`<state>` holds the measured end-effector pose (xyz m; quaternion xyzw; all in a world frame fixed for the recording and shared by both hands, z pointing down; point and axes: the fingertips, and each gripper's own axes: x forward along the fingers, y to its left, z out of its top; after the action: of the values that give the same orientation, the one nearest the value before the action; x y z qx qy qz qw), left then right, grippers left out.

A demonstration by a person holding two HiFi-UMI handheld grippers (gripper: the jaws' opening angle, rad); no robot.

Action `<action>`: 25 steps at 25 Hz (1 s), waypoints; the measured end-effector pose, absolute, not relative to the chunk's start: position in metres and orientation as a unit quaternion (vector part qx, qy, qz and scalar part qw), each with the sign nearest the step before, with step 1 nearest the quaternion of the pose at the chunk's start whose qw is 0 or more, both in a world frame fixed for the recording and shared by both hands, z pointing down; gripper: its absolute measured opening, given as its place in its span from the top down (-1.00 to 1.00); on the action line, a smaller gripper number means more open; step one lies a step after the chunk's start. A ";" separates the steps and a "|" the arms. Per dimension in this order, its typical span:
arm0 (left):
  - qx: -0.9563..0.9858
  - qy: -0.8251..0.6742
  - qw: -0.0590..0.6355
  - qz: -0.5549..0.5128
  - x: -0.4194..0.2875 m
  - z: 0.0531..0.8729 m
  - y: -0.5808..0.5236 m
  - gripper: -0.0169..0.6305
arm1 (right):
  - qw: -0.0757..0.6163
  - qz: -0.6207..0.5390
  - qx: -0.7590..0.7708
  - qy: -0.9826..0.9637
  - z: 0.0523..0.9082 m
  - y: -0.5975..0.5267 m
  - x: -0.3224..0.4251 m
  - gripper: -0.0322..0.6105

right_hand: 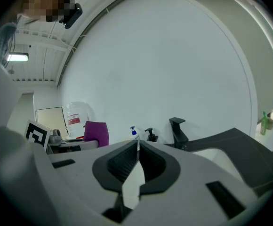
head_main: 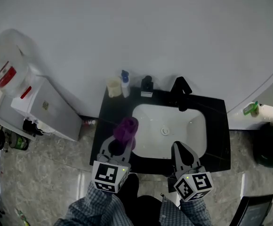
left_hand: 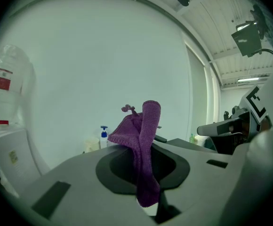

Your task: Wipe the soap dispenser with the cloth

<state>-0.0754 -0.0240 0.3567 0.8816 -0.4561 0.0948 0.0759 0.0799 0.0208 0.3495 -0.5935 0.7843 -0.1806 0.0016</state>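
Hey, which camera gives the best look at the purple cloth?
The left gripper view: the purple cloth stands large at centre, clamped in the left gripper. The head view shows it as a small bunch from above; the right gripper view, a distant purple patch.

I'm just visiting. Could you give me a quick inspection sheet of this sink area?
Surface: black counter around a white basin.
Job's things: purple cloth; blue-topped pump bottle and black pump by the wall.
Clutter: cream cup, black faucet.
Grippers: left gripper shut on the cloth; right gripper shut, empty.
Cables: nothing seen.
Surroundings: white cabinet to the left, green bottle to the right.
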 end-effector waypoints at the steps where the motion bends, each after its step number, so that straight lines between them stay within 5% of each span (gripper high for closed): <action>1: 0.882 -0.457 0.074 0.092 -0.073 0.355 -0.013 0.75 | 0.002 -0.179 -0.595 0.784 0.349 0.033 0.083 0.82; 25: 0.873 -0.477 0.057 0.083 -0.061 0.332 0.185 0.75 | 0.015 -0.173 -0.570 0.803 0.340 0.226 0.085 0.82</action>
<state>-0.0613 0.1850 0.3321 0.8729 -0.4774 0.0830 0.0572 0.0847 0.2261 0.3401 -0.5700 0.8031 -0.1729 0.0148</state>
